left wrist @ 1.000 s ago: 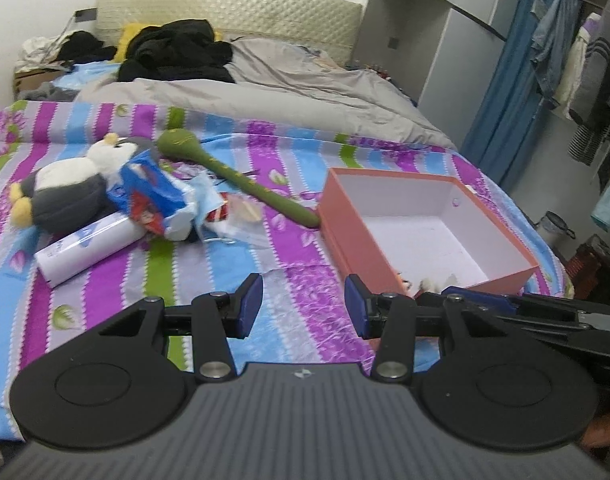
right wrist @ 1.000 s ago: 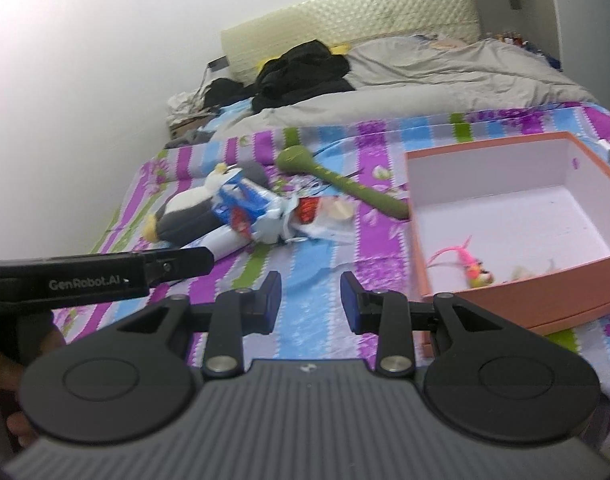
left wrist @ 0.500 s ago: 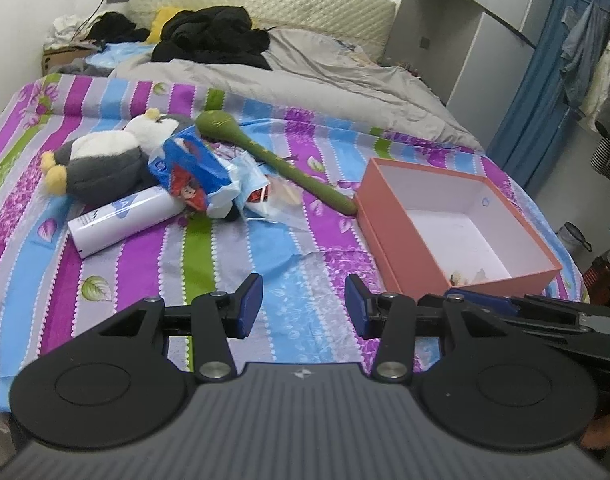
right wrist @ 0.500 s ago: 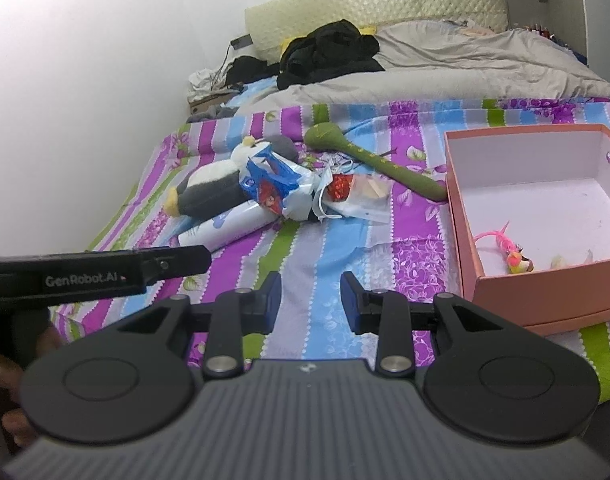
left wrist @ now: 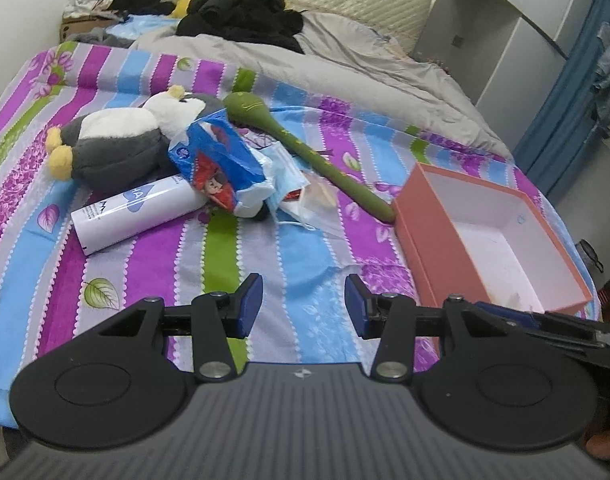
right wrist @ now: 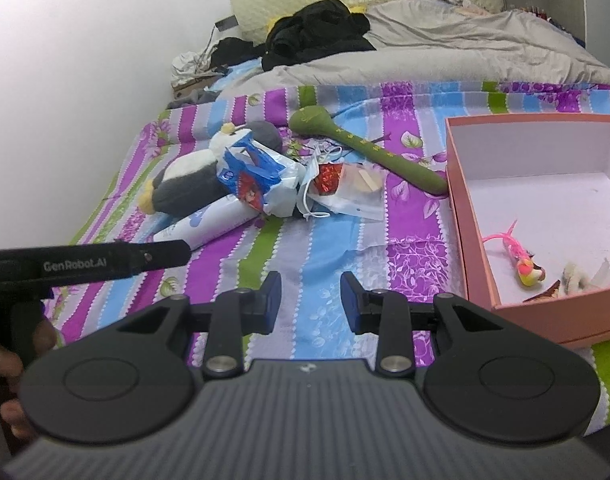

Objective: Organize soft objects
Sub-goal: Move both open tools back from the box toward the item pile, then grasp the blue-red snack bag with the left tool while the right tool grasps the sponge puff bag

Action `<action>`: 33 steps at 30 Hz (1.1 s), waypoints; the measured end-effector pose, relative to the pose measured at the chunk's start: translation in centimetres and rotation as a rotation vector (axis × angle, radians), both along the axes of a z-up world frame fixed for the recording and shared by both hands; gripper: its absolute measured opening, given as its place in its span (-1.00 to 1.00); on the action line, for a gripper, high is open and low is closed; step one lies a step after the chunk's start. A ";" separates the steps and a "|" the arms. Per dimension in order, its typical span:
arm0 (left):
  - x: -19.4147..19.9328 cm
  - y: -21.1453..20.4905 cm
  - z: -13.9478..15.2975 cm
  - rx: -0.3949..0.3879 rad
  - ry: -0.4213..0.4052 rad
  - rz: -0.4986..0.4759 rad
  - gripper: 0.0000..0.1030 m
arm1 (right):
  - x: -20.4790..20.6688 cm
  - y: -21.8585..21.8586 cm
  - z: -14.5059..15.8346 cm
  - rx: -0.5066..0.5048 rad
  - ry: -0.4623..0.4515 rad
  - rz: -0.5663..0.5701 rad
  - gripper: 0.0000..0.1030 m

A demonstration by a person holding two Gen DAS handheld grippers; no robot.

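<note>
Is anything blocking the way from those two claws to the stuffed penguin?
Partly. A blue tissue pack leans against the penguin, and a white tube lies along its near side. Otherwise, only bare bedsheet.

The left gripper (left wrist: 304, 307) hangs over the striped sheet (left wrist: 261, 256) with jaws apart and empty. Far left lies a plush penguin (left wrist: 117, 148), a white tube (left wrist: 137, 214) just near of it, a blue packet (left wrist: 221, 164) leaning on both. A green stick (left wrist: 305, 148) runs right to the open pink box (left wrist: 437, 248). A grey duvet (left wrist: 345, 56) lies beyond.
</note>
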State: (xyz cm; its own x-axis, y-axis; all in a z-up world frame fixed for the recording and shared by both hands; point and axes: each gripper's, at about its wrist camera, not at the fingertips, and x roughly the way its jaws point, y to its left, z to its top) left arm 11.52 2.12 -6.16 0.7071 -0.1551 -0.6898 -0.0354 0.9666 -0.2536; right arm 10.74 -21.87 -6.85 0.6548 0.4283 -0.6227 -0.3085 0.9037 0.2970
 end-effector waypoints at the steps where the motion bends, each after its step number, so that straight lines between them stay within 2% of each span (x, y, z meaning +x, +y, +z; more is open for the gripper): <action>1: 0.6 0.2 -0.3 -0.002 0.005 0.005 0.00 | 0.5 0.1 -0.2 -0.002 0.006 -0.001 -0.30; 8: 4.8 1.5 -2.3 -0.015 0.042 0.048 0.01 | 4.5 0.3 -1.5 -0.011 0.036 -0.010 -0.30; 11: 6.7 1.9 -3.3 -0.027 0.059 0.068 0.15 | 6.4 0.3 -2.2 -0.011 0.051 -0.018 -0.30; 21: 13.1 3.9 -6.8 -0.056 0.087 0.121 0.16 | 13.8 1.9 -5.5 -0.019 0.097 -0.012 -0.30; 25: 15.4 4.5 -8.8 -0.053 0.101 0.137 0.25 | 17.0 2.5 -7.1 -0.020 0.119 -0.029 -0.30; 27: 16.6 4.6 -9.8 -0.050 0.114 0.143 0.26 | 18.7 2.8 -8.1 -0.019 0.138 -0.040 -0.20; 29: 17.6 4.8 -10.9 -0.053 0.121 0.155 0.28 | 20.3 3.1 -9.2 -0.023 0.152 -0.045 0.12; 33: 19.2 5.1 -12.7 -0.068 0.130 0.178 0.28 | 22.6 4.1 -10.8 -0.040 0.162 -0.042 0.12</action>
